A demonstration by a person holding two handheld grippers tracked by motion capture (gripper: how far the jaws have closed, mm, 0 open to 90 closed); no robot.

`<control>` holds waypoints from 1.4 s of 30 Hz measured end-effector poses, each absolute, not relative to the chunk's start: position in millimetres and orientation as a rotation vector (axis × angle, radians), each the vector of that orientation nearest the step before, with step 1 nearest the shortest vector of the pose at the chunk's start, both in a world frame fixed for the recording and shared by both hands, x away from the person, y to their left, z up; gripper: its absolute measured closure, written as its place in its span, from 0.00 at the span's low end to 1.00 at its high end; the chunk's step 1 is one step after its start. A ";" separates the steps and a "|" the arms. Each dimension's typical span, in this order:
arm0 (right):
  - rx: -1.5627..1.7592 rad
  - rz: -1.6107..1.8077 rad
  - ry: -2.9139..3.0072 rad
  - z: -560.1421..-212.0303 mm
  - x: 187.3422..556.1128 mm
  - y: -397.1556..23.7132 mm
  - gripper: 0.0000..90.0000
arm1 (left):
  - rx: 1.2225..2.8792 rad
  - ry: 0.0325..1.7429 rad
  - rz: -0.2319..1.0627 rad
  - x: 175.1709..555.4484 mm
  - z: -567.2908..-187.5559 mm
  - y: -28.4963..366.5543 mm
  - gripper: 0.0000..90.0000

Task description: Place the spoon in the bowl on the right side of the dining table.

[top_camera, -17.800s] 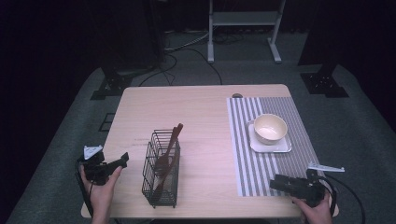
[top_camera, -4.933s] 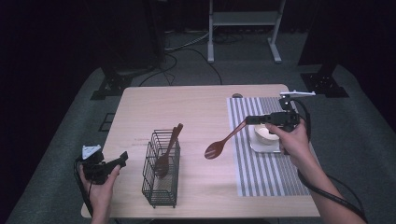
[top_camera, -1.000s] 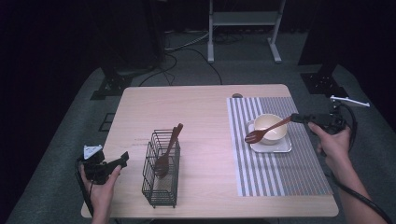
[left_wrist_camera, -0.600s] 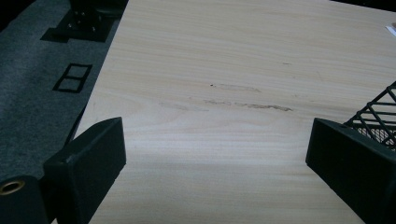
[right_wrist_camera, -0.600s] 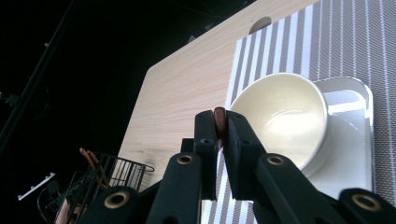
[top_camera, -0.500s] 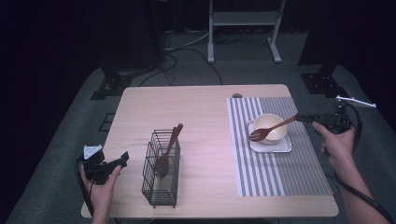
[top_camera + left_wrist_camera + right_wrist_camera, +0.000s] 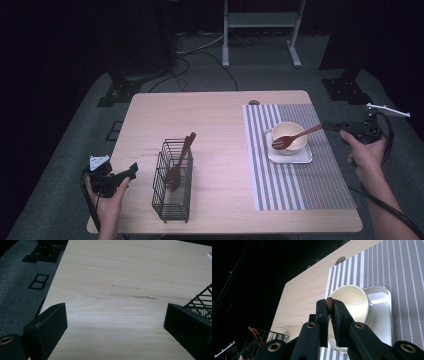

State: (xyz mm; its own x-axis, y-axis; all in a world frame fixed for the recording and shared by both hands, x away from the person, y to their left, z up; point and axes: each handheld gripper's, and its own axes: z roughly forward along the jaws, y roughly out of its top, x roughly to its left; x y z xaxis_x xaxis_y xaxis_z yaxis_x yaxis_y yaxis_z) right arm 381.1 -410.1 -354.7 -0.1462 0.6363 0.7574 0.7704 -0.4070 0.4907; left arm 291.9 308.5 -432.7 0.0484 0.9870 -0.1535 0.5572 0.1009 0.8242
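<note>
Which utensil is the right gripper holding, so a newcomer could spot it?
Find the striped mat, then the cream bowl on its white tray. The wooden fork lies across that bowl, clamped by the right gripper, unlike the utensils standing in the wire basket.

Your high view looks forward and down over the whole table (image 7: 220, 125). Your gripper views sit close and low, sharing with it the wire basket (image 7: 200, 302) and bowl (image 7: 352, 302).

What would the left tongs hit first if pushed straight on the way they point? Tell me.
Probably the wire basket. In the high view the left tongs point across the table towards it; in the left gripper view its mesh shows beside one jaw, so they might just graze past.
</note>
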 end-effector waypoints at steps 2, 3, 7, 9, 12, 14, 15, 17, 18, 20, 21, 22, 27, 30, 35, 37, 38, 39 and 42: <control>-1.977 -1.601 -1.624 -355.5 380.3 -413.3 0.92 | 1.553 1.608 0.703 291.9 -432.6 308.2 0.04; -1.977 -1.601 -1.624 -355.5 380.3 -413.3 0.92 | 1.553 1.608 0.703 291.9 -432.6 308.2 0.04; -1.996 -1.606 -1.614 -355.8 379.6 -417.0 0.92 | 1.554 1.608 0.704 291.8 -432.7 308.5 0.04; -2.002 -1.608 -1.611 -355.8 379.3 -418.0 0.92 | 1.555 1.608 0.704 291.9 -432.7 308.4 0.04; -2.011 -1.609 -1.608 -355.7 378.9 -419.5 0.92 | 1.555 1.608 0.703 291.8 -432.6 308.2 0.04; -2.013 -1.611 -1.608 -355.7 378.9 -419.8 0.92 | 1.553 1.608 0.703 291.8 -432.6 308.2 0.04; -2.019 -1.610 -1.603 -355.5 378.3 -421.1 0.92 | 1.555 1.607 0.703 291.7 -432.6 308.4 0.04; -2.025 -1.610 -1.602 -355.8 377.9 -422.2 0.92 | 1.554 1.607 0.703 291.8 -432.6 308.4 0.04; -2.025 -1.610 -1.602 -355.8 377.9 -422.2 0.92 | 1.555 1.608 0.703 291.8 -432.6 308.3 0.04; -2.034 -1.612 -1.598 -356.1 377.5 -423.5 0.92 | 1.555 1.608 0.702 291.9 -432.6 308.1 0.04; -2.038 -1.615 -1.593 -356.5 377.0 -425.0 0.92 | 1.555 1.608 0.703 291.9 -432.6 308.0 0.04; -2.041 -1.615 -1.589 -356.6 376.8 -425.6 0.92 | 1.554 1.608 0.703 291.9 -432.6 308.0 0.04; -2.054 -1.614 -1.588 -358.6 376.3 -427.3 0.92 | 1.556 1.608 0.703 291.9 -432.7 308.2 0.04; -2.059 -1.614 -1.586 -359.0 376.1 -428.1 0.92 | 1.554 1.608 0.703 291.8 -432.6 307.9 0.04; -2.071 -1.620 -1.581 -359.8 375.5 -430.4 0.92 | 1.557 1.608 0.703 291.8 -432.7 308.0 0.04; -2.076 -1.616 -1.579 -360.4 375.4 -430.8 0.92 | 1.558 1.608 0.702 291.8 -432.8 308.0 0.04; -2.076 -1.616 -1.579 -360.4 375.4 -430.8 0.92 | 1.559 1.608 0.702 291.9 -432.9 307.9 0.04; -2.080 -1.617 -1.573 -361.9 375.4 -431.6 0.92 | 1.562 1.606 0.702 292.0 -432.9 307.9 0.04; -2.085 -1.617 -1.568 -364.2 375.6 -432.4 0.92 | 1.560 1.606 0.702 291.9 -432.8 307.7 0.04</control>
State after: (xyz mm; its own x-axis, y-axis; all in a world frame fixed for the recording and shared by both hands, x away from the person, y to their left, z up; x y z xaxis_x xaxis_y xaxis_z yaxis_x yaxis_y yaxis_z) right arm 375.6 -432.4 -364.2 -0.0755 0.6553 0.7515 0.7313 -0.4760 0.4885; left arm 291.9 307.7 -432.8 0.0511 0.9873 -0.1503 0.5598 0.0963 0.8230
